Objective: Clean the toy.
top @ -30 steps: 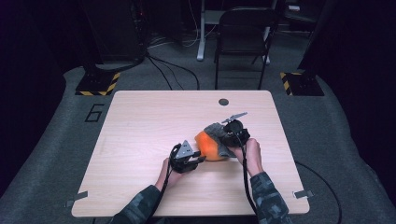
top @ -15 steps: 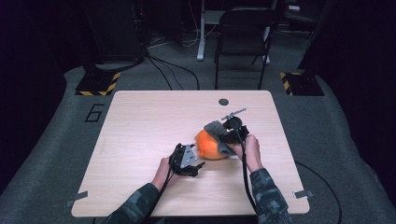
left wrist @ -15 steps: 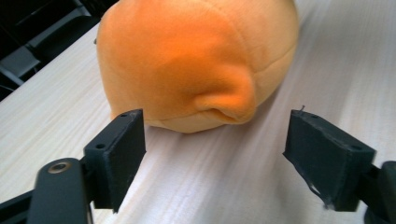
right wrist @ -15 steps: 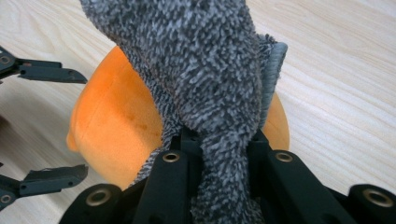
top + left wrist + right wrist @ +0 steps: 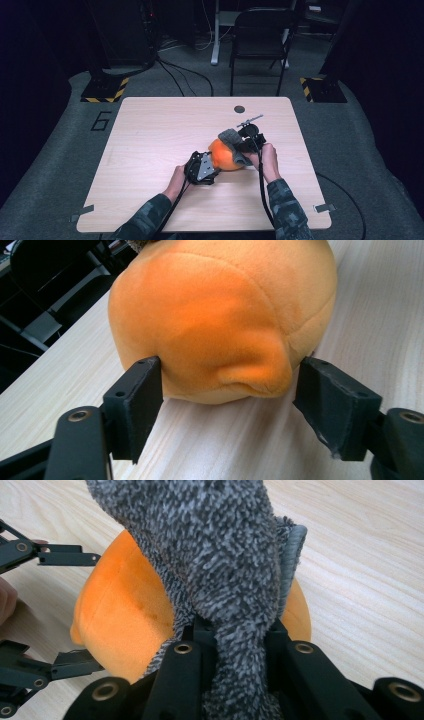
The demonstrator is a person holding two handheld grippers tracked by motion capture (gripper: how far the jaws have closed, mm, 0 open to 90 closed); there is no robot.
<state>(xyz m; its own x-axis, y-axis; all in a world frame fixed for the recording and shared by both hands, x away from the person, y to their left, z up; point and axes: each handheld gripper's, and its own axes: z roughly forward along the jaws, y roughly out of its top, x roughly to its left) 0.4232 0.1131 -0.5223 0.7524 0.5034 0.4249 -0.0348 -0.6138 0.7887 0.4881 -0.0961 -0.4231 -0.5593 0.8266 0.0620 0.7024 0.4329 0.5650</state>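
Right gripper pinches the grey sock over the orange plush ball. The left gripper has just been closing (fingers spread, not pressing the ball); next, grip and steady it.

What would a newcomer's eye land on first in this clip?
The bright orange plush ball near the middle of the light wooden table draws the eye at once. A grey knitted sock is draped over its top, pinched in the shut right claw on the ball's right. From the left, the left claw straddles a small nub on the ball; its jaws have just been opening and closing again.
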